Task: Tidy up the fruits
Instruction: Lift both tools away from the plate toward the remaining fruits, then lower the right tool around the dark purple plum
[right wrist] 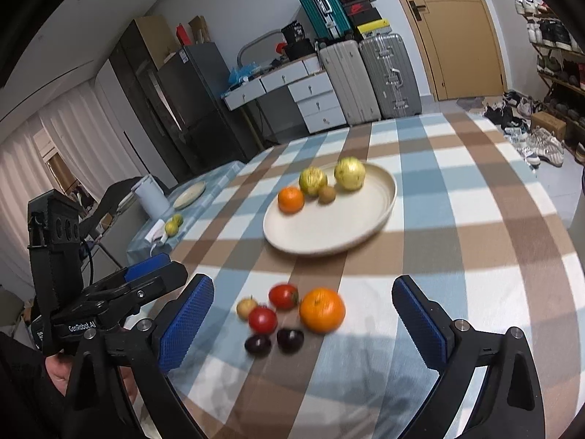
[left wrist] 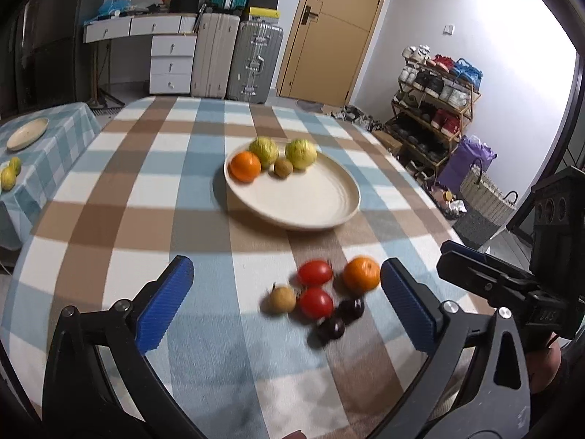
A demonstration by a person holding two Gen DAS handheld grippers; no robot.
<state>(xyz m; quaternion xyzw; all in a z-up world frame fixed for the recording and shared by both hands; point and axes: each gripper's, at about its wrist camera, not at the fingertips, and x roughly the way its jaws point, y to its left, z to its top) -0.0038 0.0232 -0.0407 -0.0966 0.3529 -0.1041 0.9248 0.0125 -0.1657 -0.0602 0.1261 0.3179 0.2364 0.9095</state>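
A cream plate (left wrist: 303,201) (right wrist: 340,226) on the checked tablecloth holds an orange (left wrist: 245,166) (right wrist: 290,199), two yellow-green fruits (left wrist: 300,153) (right wrist: 350,173) and a kiwi (left wrist: 283,167) (right wrist: 327,194). Nearer me, loose on the cloth, lie an orange (left wrist: 361,273) (right wrist: 322,310), two red tomatoes (left wrist: 315,272) (right wrist: 283,296), a small tan fruit (left wrist: 282,299) (right wrist: 246,307) and two dark plums (left wrist: 331,328) (right wrist: 290,340). My left gripper (left wrist: 287,301) is open and empty above the loose fruit. My right gripper (right wrist: 303,323) is open and empty, also around the loose group.
A side table at the left carries a second plate (left wrist: 27,133) (right wrist: 189,194) and small yellow fruits (left wrist: 9,175) (right wrist: 173,224). Suitcases (left wrist: 237,58), drawers, a door and a shoe rack (left wrist: 431,109) stand beyond the table's far edge.
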